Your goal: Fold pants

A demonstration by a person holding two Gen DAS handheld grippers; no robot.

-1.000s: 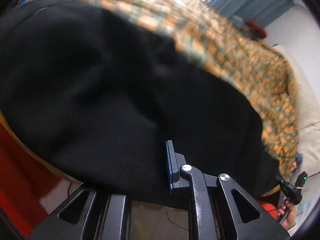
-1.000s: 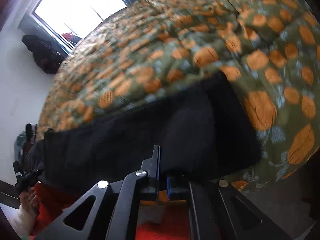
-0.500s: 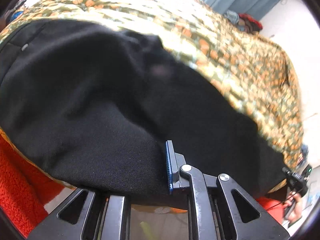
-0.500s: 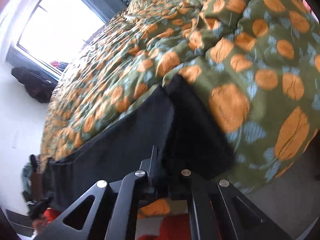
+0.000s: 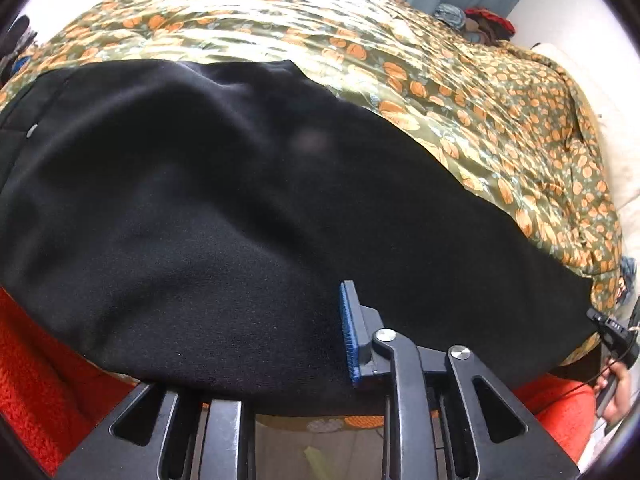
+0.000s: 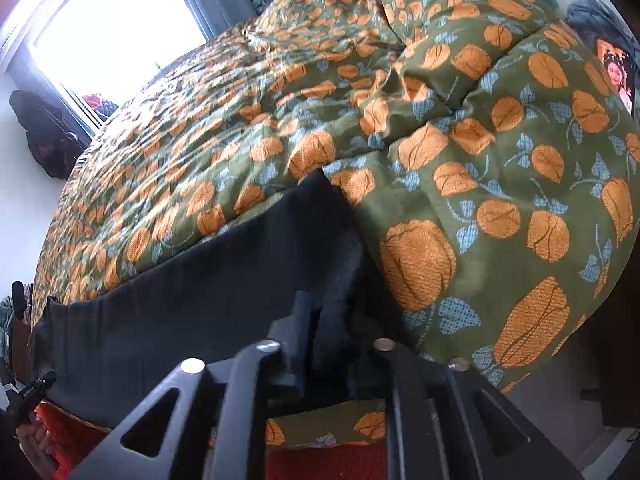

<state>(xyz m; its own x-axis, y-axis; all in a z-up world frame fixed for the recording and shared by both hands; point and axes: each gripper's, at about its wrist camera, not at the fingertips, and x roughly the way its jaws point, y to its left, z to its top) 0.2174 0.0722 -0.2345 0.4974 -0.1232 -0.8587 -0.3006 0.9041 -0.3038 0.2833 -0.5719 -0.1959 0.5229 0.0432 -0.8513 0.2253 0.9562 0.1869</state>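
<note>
The black pants lie spread along the near edge of the bed's pumpkin-print quilt. The left hand-held gripper is opening, pants cloth covering its left finger. The right hand-held gripper is opening too, a fold of the pants between its fingers.

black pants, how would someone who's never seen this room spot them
A bed fills the room under a green quilt printed with orange fruit. Along its near edge lie the black pants, stretched sideways. They are the only plain dark cloth on that busy pattern.
</note>
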